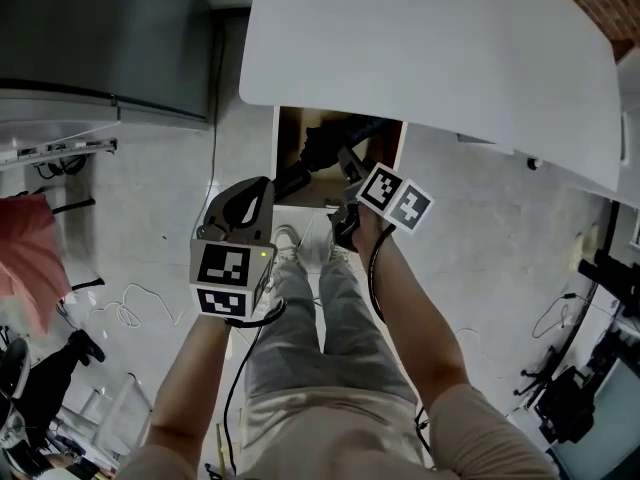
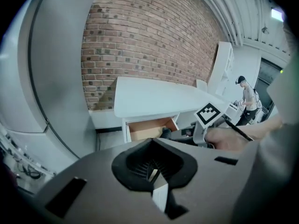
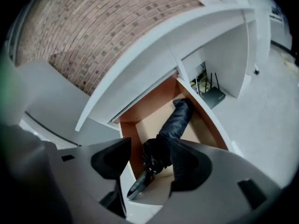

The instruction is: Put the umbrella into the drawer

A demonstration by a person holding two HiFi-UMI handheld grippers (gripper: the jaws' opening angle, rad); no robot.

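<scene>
One drawer (image 3: 148,119) stands pulled out from under the one white desk (image 1: 420,38), and there is the single black umbrella (image 3: 175,120), folded and lying lengthwise on the drawer's tan floor. Its bulky end points toward the back and its slim handle end toward the open front. The right gripper (image 3: 145,157) hangs above it, and its jaws are spread wide. The umbrella shows in the gap between them, but the pads are not on it, so nothing is gripped. Over on the other side, the left gripper (image 2: 152,169) has its two ribbed black pads pressed together with nothing between them. It is aimed past the drawer's left side, toward the desk and the brick wall (image 2: 149,41) behind it. From the head view both grippers sit in front of the person, above the legs. Each carries one marker cube, two in all, the left cube (image 1: 232,280) lower and nearer, the right cube (image 1: 395,198) close to the drawer's front edge. Beside the drawer, in the open compartment under the desk, stands one small black box with thin antennas (image 3: 212,94). Loose cables (image 1: 130,308) trail over the pale floor (image 1: 480,228) to the left. One person (image 2: 245,99) stands far off at the right of the left gripper view.
</scene>
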